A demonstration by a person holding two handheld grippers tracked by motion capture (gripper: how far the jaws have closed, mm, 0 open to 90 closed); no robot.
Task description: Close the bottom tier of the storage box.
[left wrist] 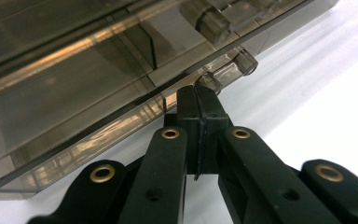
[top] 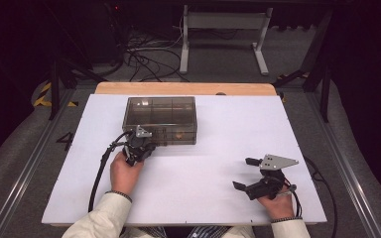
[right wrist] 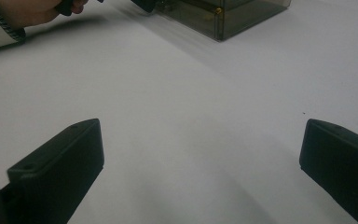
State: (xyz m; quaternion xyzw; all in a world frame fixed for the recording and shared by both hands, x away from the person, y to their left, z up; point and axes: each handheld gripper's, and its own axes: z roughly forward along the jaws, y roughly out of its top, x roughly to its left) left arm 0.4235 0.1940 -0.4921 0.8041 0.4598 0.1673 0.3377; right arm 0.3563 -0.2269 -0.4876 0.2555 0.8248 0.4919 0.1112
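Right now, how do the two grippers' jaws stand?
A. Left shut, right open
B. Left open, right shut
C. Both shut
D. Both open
A: the left gripper has its jaws pressed together at the box front, while the right gripper holds its jaws wide apart over the table.

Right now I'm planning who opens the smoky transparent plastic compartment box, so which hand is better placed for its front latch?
The left. The left gripper sits at the smoky transparent plastic compartment box, jaws shut just below its clear front latch. The right gripper rests open on the white tabletop, well away.
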